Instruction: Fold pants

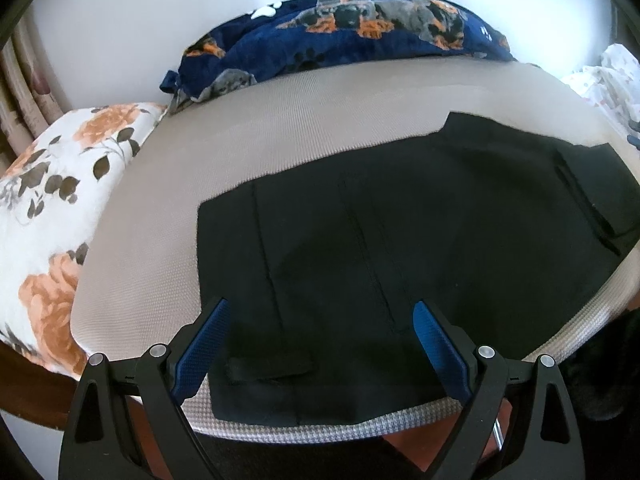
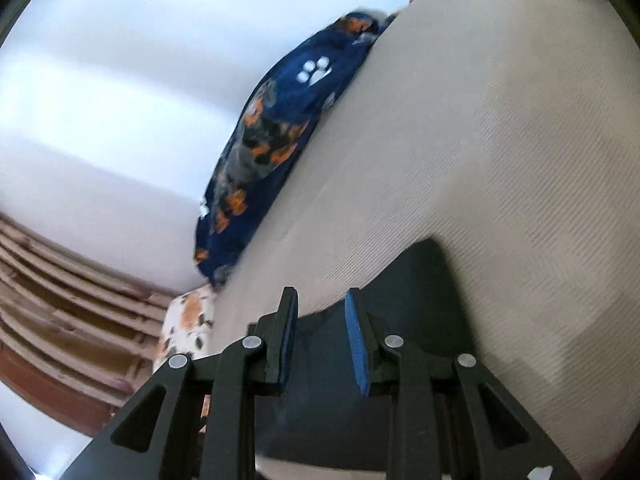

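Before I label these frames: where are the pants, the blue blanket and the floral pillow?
pants (image 1: 460, 240), left wrist view, flat middle
blue blanket (image 1: 360, 36), left wrist view, dog print
floral pillow (image 1: 52, 216), left wrist view, top face

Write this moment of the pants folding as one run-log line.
pants: spread flat on bed | left claw: wide open above pants, empty | right claw: narrow gap, over pants edge

I see bright daylight washing out the wall ahead; my right view smears with motion, both bending at the edges.
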Available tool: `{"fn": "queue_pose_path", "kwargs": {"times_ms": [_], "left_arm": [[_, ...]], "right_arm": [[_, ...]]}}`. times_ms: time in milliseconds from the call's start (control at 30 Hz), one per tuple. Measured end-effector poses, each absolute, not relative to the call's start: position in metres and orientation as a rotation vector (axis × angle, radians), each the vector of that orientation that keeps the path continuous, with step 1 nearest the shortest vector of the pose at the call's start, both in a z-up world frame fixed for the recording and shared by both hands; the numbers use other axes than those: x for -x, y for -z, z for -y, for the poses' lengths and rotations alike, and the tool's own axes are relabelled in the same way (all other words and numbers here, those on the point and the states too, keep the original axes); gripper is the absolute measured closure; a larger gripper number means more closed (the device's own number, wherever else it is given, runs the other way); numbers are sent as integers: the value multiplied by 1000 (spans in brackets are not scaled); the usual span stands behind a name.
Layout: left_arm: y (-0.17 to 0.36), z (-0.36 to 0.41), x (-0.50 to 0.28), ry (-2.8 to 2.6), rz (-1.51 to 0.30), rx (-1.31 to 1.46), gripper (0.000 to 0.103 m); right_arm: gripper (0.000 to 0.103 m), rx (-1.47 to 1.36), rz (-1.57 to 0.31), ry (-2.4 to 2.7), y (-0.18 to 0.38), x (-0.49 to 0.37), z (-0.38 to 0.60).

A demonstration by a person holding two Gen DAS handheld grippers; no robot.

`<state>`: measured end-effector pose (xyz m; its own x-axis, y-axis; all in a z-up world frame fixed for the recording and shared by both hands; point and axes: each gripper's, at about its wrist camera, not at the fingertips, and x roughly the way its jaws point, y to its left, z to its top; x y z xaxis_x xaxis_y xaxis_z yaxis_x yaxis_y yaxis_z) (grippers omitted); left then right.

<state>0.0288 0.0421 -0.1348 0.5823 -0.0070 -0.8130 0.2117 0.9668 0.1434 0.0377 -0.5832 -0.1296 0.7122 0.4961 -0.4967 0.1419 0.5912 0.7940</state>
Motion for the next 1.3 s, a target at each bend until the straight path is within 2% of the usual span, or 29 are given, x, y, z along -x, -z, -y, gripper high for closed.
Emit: {"fn": "queue_pose_path", "kwargs": {"times_ms": [167, 333, 667, 767, 933, 1100, 1300], "left_arm": [[137, -41, -29, 130, -949, -248, 11], [137, -41, -29, 129, -948, -246, 11], [133, -42, -29, 139, -941, -243, 11], [133, -43, -28, 142, -940, -242, 11], [133, -42, -28, 140, -938, -241, 11], [133, -42, -28, 140, -944, -242, 11], [134, -41, -31, 143, -960, -237, 11]], "right_arm": [[78, -965, -801, -152, 150, -47, 601], [78, -1065, -837, -190, 181, -46, 575], [78, -986, -899, -463, 168, -23, 476], [78, -835, -956, -519, 156, -21, 435], [78, -370, -1020, -489, 134, -12, 362], [67, 6, -1032, -430, 139, -8, 322], [66, 175, -1025, -401, 149, -6, 309]]}}
